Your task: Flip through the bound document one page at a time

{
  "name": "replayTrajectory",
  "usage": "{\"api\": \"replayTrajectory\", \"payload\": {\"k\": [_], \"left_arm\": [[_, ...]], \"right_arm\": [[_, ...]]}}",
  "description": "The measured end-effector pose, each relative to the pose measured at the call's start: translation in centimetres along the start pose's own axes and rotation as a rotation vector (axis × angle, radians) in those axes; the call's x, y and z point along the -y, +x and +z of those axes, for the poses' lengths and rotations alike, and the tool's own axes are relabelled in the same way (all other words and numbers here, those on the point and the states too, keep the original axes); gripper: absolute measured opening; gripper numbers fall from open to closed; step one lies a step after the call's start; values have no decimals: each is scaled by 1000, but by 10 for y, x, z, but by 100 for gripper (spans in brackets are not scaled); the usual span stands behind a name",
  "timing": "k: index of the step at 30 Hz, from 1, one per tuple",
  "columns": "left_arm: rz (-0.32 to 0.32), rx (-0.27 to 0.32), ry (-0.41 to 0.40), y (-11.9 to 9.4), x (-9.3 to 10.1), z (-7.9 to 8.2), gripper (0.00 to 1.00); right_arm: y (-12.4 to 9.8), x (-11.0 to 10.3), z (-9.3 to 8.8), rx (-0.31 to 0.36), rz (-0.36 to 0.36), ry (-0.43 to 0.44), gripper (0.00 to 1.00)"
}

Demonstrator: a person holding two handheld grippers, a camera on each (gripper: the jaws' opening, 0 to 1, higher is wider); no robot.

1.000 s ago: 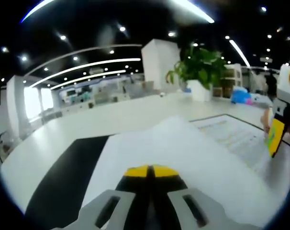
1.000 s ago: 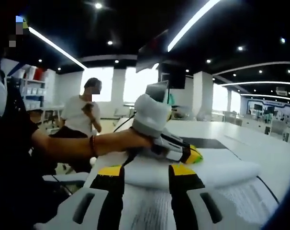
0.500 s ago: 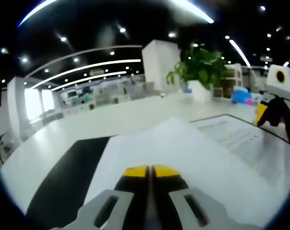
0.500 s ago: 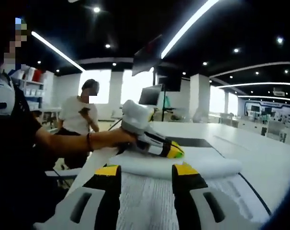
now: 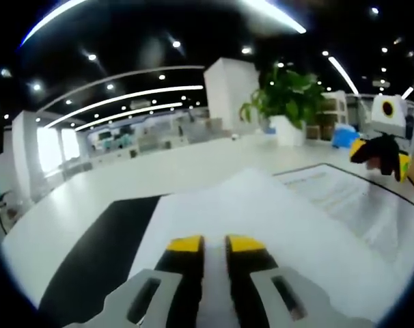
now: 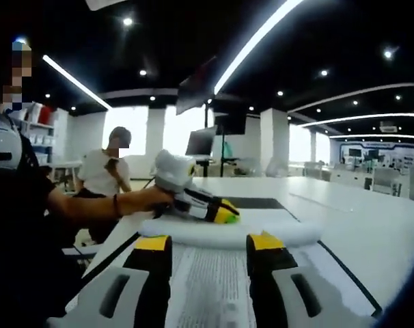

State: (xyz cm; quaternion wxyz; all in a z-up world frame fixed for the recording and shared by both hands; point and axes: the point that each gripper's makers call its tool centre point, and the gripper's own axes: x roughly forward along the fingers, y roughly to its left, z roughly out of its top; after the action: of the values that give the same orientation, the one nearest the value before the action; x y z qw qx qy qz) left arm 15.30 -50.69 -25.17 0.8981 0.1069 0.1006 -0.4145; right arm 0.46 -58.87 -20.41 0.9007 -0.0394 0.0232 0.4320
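1. Since the earlier frames your left gripper [image 5: 214, 244] has eased its fingers [image 5: 185, 244] from pressed together to a narrow gap; white paper shows between the yellow tips. Your right gripper [image 6: 210, 244] has lifted off the printed sheet and drawn back; in the left gripper view it now hangs in the air [image 5: 379, 147] above the far page edge.
2. Bound document [image 5: 330, 205] lies open on the white desk [image 5: 91, 191], on a black mat [image 5: 91, 253]. Turned page [image 6: 227, 232] is curled into a soft roll, matte white; the left gripper [image 6: 193, 201] rests on top of that roll, your hand [image 6: 152, 198] on its handle.
3. Right gripper fingers [image 6: 265, 246] stand spread wide, holding nothing, the printed page below them showing fine lines of text.
4. Surroundings: potted plant [image 5: 285, 96] in a white planter and a blue object [image 5: 343, 137] beyond the document; a seated person [image 6: 104, 178] at the far left in the right gripper view; a dark monitor [image 6: 200, 142] behind the roll. Nothing blocks the page.
5. Fingers: grey plastic with black faces, yellow tips.
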Motion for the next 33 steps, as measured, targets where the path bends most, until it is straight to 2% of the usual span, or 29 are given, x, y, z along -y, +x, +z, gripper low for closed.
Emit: {"api": "replayTrajectory", "payload": {"k": [4, 8, 13, 14, 16, 19, 24, 33], "left_arm": [[-18, 16, -9, -2, 3, 3, 21], [-58, 66, -33, -7, 11, 14, 25], [-79, 126, -39, -13, 18, 25, 27], [-90, 117, -43, -15, 20, 22, 27], [-113, 151, -15, -23, 27, 28, 28], [-143, 173, -18, -31, 36, 30, 30], [-151, 198, 3, -40, 43, 32, 31], [-159, 235, -4, -42, 44, 42, 31]], "right_arm": [[-1, -1, -1, -3, 2, -1, 47], [-2, 0, -2, -4, 3, 0, 47], [-4, 1, -3, -8, 6, -5, 48], [-5, 1, -3, -8, 6, -5, 48], [-7, 1, -2, -4, 6, -3, 48], [-10, 2, -2, 0, 3, -4, 48], [-13, 5, 0, 9, -8, 3, 48], [-17, 11, 4, 30, -25, 9, 48]]}}
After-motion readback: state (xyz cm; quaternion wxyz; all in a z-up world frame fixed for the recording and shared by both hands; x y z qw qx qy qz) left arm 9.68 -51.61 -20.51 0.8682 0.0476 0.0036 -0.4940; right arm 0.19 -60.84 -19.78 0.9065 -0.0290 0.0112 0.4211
